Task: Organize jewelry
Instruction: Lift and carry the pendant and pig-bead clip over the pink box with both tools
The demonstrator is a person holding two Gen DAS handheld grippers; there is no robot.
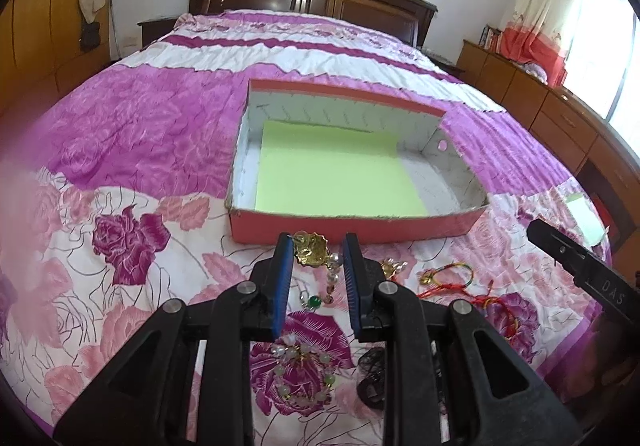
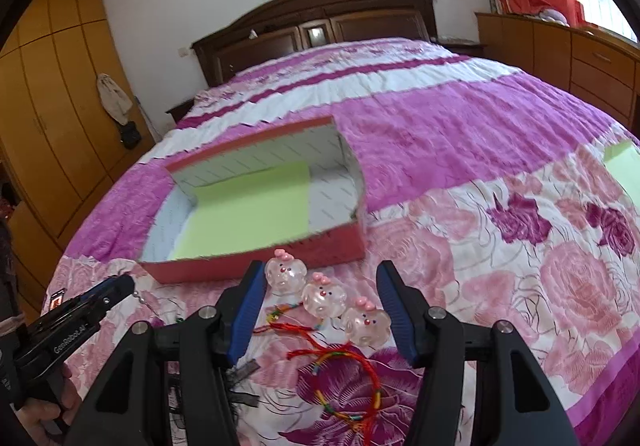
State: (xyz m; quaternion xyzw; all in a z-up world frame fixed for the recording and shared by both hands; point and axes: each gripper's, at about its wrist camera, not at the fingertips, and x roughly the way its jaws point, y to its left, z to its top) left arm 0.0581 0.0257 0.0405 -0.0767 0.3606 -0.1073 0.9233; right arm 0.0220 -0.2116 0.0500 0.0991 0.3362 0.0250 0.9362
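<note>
- Left wrist view: left gripper (image 1: 318, 240) sits at lower centre with its jaws at a narrow gap, and a gold pendant (image 1: 310, 250) is caught between the blue tips.
- A pearl chain (image 1: 332, 280) with a green stone hangs down from the pendant.
- The red box (image 1: 360, 232) lies on the bedspread (image 1: 132, 150) at mid frame, just beyond the tips. It is open-topped, with a green sheet (image 1: 340, 166) on its floor.
- A pale bead bracelet (image 1: 304, 370) lies bottom centre, with something black (image 1: 372, 378) just right of it.
- Red string bracelets (image 1: 448, 278) lie loose at lower right.
- Right wrist view: right gripper (image 2: 320, 268) has its jaws about half apart.
- A diagonal row of three clear pink charms (image 2: 324, 296) spans from one pad to the other and looks gripped.
- Another red string bracelet (image 2: 344, 378) lies on the bedspread below the charms.
- A second green sheet (image 2: 624, 170) lies at the right edge, well apart from the box.
</note>
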